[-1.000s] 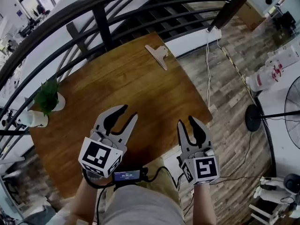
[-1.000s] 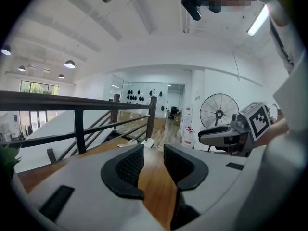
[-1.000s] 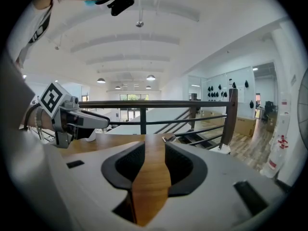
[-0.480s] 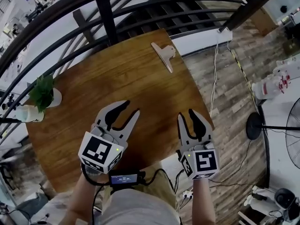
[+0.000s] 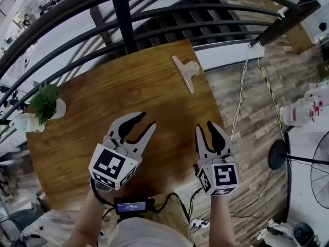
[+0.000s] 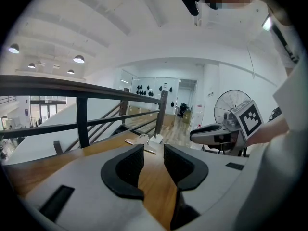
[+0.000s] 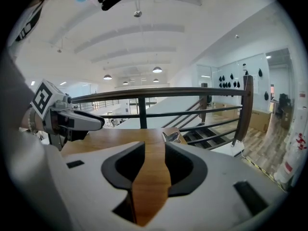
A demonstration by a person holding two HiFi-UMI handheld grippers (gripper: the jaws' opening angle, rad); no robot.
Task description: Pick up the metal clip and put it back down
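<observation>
Progress status: no step of the task appears done. The metal clip (image 5: 186,72) lies flat on the wooden counter (image 5: 103,102), in the upper centre of the head view near the counter's far right edge. It is well apart from both tools. Pickup and set-down both remain.

Left hand-held gripper (image 5: 144,120): sits at lower centre-left of the head view, above the near part of the counter. Its jaws are spread, with only bare wood showing between the pads. Right hand-held gripper (image 5: 205,127): sits at lower centre-right, near the counter's right edge. Its jaws are likewise spread and hold nothing.

Clip orientation, head view: the long straight edge runs steeply from upper left to lower right. A shorter, wider tab projects from its upper part toward the right of the frame. In each gripper view the clip (image 7: 172,136) appears just above the gap between the jaws, far down the counter. Either tool therefore seems roughly aimed at it, with the approach yet to be made.
</observation>
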